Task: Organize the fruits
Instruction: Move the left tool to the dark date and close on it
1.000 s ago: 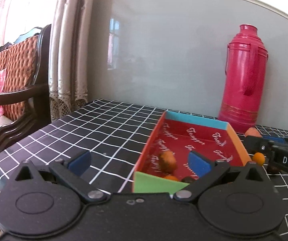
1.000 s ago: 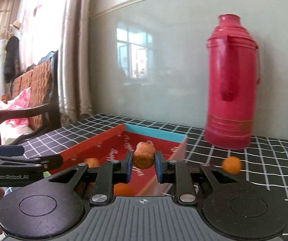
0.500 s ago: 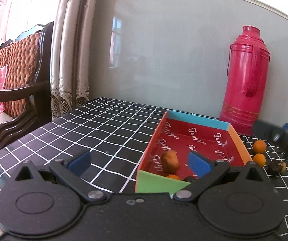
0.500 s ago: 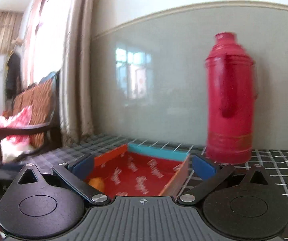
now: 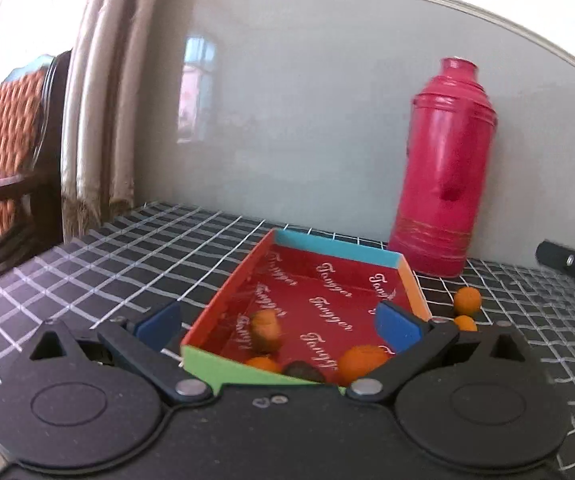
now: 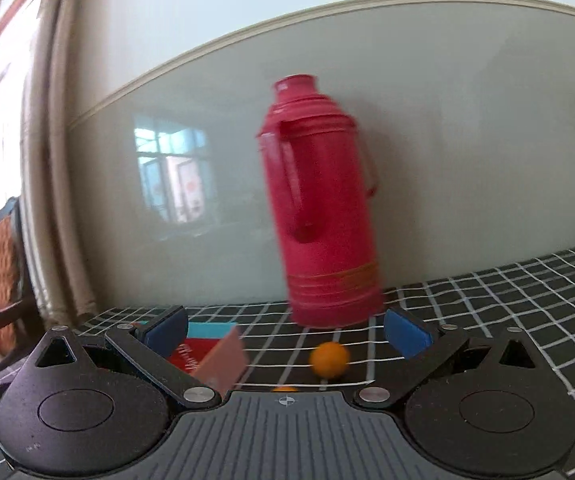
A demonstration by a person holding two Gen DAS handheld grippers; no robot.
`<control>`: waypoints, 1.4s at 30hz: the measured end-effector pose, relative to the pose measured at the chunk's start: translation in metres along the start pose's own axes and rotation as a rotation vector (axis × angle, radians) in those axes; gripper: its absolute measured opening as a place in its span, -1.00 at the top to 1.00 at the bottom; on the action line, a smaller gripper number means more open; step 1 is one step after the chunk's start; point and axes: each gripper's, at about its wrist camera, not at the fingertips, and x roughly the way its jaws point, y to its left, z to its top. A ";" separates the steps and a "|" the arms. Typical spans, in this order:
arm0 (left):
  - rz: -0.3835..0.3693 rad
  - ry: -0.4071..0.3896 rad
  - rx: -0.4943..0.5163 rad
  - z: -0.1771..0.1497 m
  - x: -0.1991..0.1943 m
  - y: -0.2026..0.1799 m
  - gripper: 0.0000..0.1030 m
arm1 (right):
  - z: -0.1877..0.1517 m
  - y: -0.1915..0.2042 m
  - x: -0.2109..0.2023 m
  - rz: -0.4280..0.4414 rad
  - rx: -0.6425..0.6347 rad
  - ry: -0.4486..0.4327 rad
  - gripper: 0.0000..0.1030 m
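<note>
One paper tray (image 5: 409, 276) sits on one checked tabletop (image 5: 135, 256). Inside the tray are four fruits: three orange ones (image 5: 361, 362) (image 5: 263, 364) (image 5: 266, 326) and one dark one (image 5: 301, 370). Two more orange fruits (image 5: 467, 299) (image 5: 465, 323) lie outside it. One red thermos flask (image 5: 445, 168) stands behind. Two claws appear: the left claw (image 5: 277, 326) and the right claw (image 6: 285, 334).

Your left tool (image 5: 279, 330) hides the near end of the red paper tray with coloured walls (image 5: 307, 246), so the dark round fruit (image 5: 303, 371) there shows only its top. Your right tool (image 6: 285, 334) covers most of a small orange fruit (image 6: 284, 389) at its front edge. The tall pink thermos flask (image 6: 323, 216) looks smeared. The wooden chair with an orange cushion (image 5: 3, 140) is cut off at the left edge.
</note>
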 end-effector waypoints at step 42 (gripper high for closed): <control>-0.306 0.282 0.219 -0.030 0.091 -0.188 0.22 | 0.020 -0.149 -0.016 -0.254 0.141 0.089 -1.00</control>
